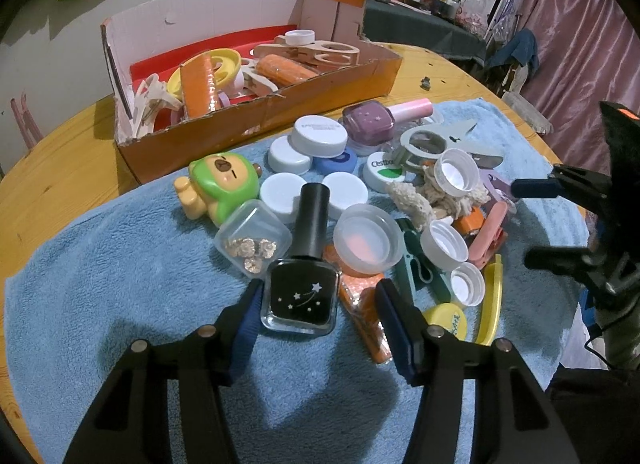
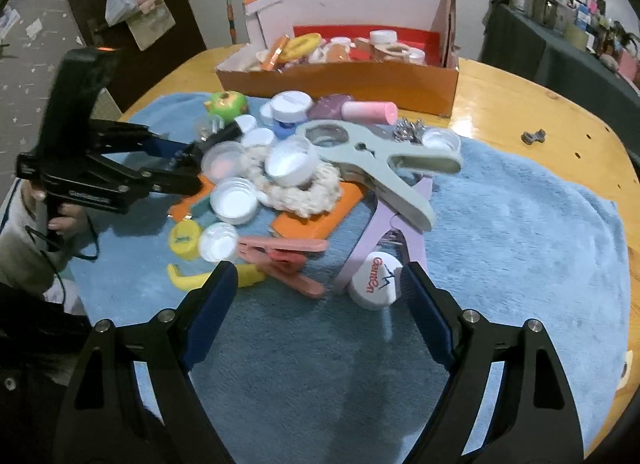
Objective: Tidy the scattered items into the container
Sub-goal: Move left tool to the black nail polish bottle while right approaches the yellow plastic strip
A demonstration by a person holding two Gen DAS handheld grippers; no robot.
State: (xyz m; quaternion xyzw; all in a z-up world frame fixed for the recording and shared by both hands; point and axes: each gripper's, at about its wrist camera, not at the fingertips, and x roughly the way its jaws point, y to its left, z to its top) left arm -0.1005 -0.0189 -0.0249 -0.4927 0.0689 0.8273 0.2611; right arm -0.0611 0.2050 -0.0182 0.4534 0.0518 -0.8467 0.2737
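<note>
Fingers of the left gripper (image 1: 318,298) straddle the square base of a black nail-polish bottle (image 1: 301,290) lying on the blue towel (image 1: 120,284); the left pad sits against the glass, while the right pad stands just off it over an orange packet (image 1: 366,318), so whether the bottle is truly pinched cannot be told. Fingers of the right gripper (image 2: 316,284) stand wide and hold nothing, low over the near edge of the clutter, with a white GainOn cap (image 2: 375,280) just inside the right finger and a pink clothespin (image 2: 286,260) and yellow strip (image 2: 208,278) toward the left one. Caps, pegs, a large grey-green clip (image 2: 376,160) and a green bear toy (image 1: 218,188) crowd the towel's middle. Bare towel lies in front of both grippers and off to the right. An orange cardboard box (image 1: 260,120), already partly filled, sits on the wooden desk (image 1: 52,168) just past the towel's far edge, its low front wall facing the pile.
</note>
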